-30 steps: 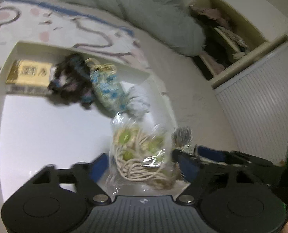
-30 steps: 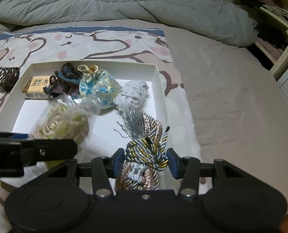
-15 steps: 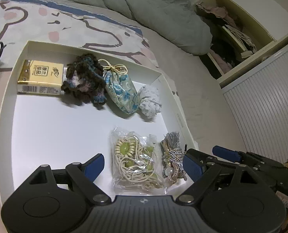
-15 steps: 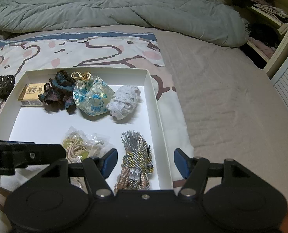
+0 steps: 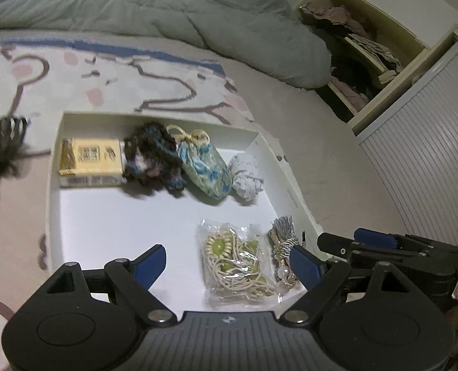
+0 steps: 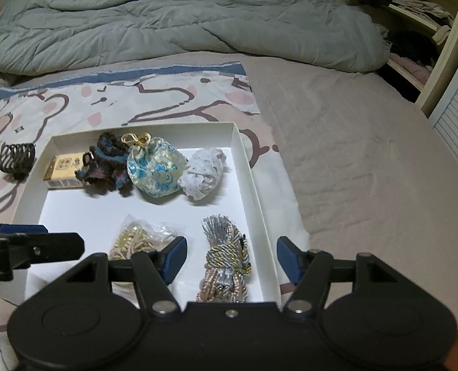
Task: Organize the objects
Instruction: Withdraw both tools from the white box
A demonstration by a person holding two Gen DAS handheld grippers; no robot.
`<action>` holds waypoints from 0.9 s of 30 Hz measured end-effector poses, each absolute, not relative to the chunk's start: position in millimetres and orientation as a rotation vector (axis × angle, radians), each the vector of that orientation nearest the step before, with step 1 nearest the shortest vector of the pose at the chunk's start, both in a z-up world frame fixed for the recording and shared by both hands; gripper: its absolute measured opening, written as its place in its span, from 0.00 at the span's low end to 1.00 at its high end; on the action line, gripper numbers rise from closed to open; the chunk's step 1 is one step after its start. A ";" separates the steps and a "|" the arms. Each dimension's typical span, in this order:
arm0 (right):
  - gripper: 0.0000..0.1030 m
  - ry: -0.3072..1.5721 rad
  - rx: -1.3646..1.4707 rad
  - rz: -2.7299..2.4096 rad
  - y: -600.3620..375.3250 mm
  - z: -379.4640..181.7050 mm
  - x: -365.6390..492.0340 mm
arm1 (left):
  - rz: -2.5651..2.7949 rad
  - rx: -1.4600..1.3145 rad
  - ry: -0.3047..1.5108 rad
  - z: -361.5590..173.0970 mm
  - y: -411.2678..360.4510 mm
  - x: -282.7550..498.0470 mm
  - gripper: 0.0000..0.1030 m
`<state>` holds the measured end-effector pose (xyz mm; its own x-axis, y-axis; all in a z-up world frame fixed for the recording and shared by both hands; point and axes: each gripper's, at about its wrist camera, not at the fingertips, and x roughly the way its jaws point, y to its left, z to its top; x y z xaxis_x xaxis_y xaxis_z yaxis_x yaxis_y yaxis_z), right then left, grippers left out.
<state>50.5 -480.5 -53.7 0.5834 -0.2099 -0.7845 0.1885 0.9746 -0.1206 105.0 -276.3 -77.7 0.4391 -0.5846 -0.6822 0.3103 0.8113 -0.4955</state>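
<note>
A white box [image 6: 244, 160] [image 5: 55, 170] on the bed holds a yellow packet [image 6: 63, 168], a dark knitted piece [image 6: 108, 164], a blue floral pouch [image 6: 156, 168], a white lace bundle [image 6: 202, 173], a clear bag of cream cord [image 5: 233, 261] [image 6: 137, 238] and a twisted silver-gold cord bundle [image 6: 227, 256] [image 5: 283, 244]. My left gripper [image 5: 229, 262] is open and empty above the cord bag. My right gripper [image 6: 232, 255] is open and empty above the twisted cord bundle.
A black hair claw [image 6: 15, 157] [image 5: 0, 142] lies on the patterned sheet left of the box. A grey duvet [image 6: 167, 21] is heaped behind. Open shelves with clothes [image 6: 414, 15] and a ribbed cabinet door [image 5: 430, 154] stand at the right.
Both grippers opened, leaving the cord bag and the twisted cord bundle in the box's near half, and have drawn back and up from them.
</note>
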 end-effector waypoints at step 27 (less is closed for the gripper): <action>0.76 0.761 0.102 -0.288 -437.5 1.1 -9.2 | -0.603 -0.025 0.802 1.0 -209.9 69.5 0.92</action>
<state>-9.2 -437.5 1.1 0.6869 -0.2197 -0.6927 0.2933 0.9559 -0.0124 69.5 -209.9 1.0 0.5370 -0.5164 -0.6671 0.4977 0.8324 -0.2437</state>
